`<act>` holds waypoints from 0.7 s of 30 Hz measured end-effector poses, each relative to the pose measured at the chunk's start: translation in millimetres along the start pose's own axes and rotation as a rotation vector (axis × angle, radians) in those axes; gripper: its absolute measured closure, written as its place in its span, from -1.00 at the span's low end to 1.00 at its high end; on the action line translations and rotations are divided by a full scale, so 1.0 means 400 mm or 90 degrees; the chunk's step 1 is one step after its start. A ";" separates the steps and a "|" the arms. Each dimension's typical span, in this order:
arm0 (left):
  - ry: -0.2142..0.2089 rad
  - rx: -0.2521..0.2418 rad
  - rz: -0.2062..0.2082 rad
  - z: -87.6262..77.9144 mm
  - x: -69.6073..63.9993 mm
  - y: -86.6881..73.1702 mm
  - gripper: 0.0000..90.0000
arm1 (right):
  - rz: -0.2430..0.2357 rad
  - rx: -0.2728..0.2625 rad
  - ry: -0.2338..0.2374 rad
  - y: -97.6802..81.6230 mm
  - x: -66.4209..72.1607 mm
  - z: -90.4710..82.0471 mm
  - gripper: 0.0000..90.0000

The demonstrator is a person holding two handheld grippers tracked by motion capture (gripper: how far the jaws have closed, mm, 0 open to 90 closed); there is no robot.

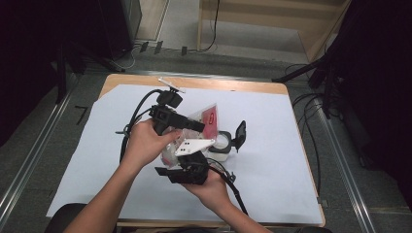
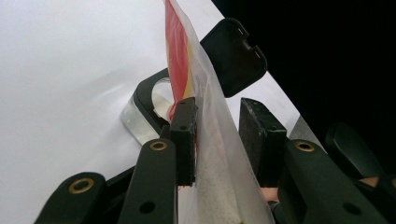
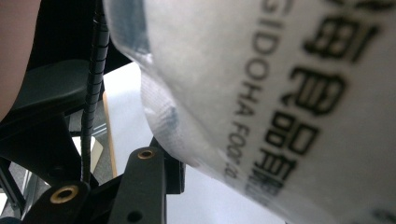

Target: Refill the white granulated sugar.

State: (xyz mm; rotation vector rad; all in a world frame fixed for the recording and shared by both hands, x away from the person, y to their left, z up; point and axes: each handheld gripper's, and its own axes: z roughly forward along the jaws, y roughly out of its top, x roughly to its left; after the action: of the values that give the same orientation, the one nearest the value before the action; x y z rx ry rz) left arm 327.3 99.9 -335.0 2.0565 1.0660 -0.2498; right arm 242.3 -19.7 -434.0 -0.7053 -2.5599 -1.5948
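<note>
- Left gripper [image 1: 197, 125]: held in the person's left hand [image 1: 145, 141] above the middle of the table [image 1: 272, 88], its jaws pointing toward the right of the high view. In the left gripper view the jaws stood partly apart with the bag [image 2: 205, 126] between them; the left-hand pad lay against the film, while a gap separated the film from the other pad. Whether the pads actually pressed on the bag could not be told.
- Right gripper [image 1: 187, 162]: held in the right hand [image 1: 214, 189] nearer the person, just below the left gripper, bearing a grey three-cornered plate [image 1: 193, 145]. Its own view was crowded by the bag's printed white film [image 3: 289, 102] lying across the jaws; the state of its grip could not be told.
- Bag: a clear plastic pouch with a red label [image 1: 210, 119], raised off the table between the two grippers and above the container.
- Container [image 1: 221, 145]: a small clear jar with a black rim and a hinged black lid [image 1: 240, 135] flipped open, standing on the white sheet [image 1: 272, 160] just right of the grippers.
</note>
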 end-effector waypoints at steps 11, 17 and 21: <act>0.000 0.000 0.000 0.000 0.000 0.000 0.51 | -0.002 0.000 -0.002 0.000 0.001 0.000 0.40; -0.001 -0.001 -0.001 0.001 -0.001 0.000 0.51 | -0.001 0.000 -0.002 0.000 0.000 0.000 0.40; 0.001 0.001 0.005 0.000 0.001 0.001 0.51 | -0.002 0.000 -0.002 0.000 0.000 0.000 0.41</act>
State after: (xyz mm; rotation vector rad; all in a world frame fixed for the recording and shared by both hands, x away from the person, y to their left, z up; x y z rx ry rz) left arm 327.9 99.9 -335.1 2.0621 1.0587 -0.2449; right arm 242.2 -19.9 -434.1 -0.7045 -2.5651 -1.5960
